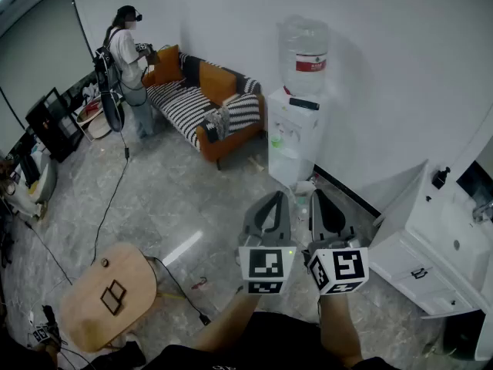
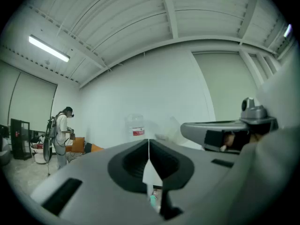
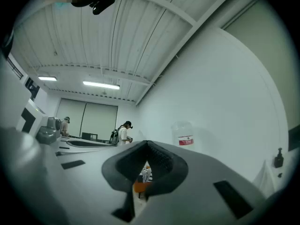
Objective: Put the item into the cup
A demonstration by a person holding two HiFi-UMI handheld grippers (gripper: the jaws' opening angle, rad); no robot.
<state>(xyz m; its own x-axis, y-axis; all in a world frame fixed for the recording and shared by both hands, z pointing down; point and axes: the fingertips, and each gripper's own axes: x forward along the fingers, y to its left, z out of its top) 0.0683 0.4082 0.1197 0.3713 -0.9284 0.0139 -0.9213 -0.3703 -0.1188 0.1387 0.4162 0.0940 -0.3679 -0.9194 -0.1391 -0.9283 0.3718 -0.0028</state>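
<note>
My two grippers are held side by side low in the head view, both pointing toward the water dispenser. Left gripper (image 1: 274, 198) has its jaws pressed together with nothing between them, and the left gripper view shows the same closed seam (image 2: 149, 146). Right gripper (image 1: 319, 196) is likewise shut and empty, as the right gripper view (image 3: 146, 145) confirms. A small green object (image 1: 276, 139) sits at the dispenser's tap recess; I cannot tell whether it is a cup. No other cup or item shows.
A white water dispenser (image 1: 295, 133) with a bottle (image 1: 303, 55) stands against the wall ahead. An orange striped sofa (image 1: 206, 99) and a person (image 1: 125, 60) are at the back left. A wooden stool (image 1: 108, 295) and a floor cable (image 1: 112, 199) lie left, a white cabinet (image 1: 435, 241) right.
</note>
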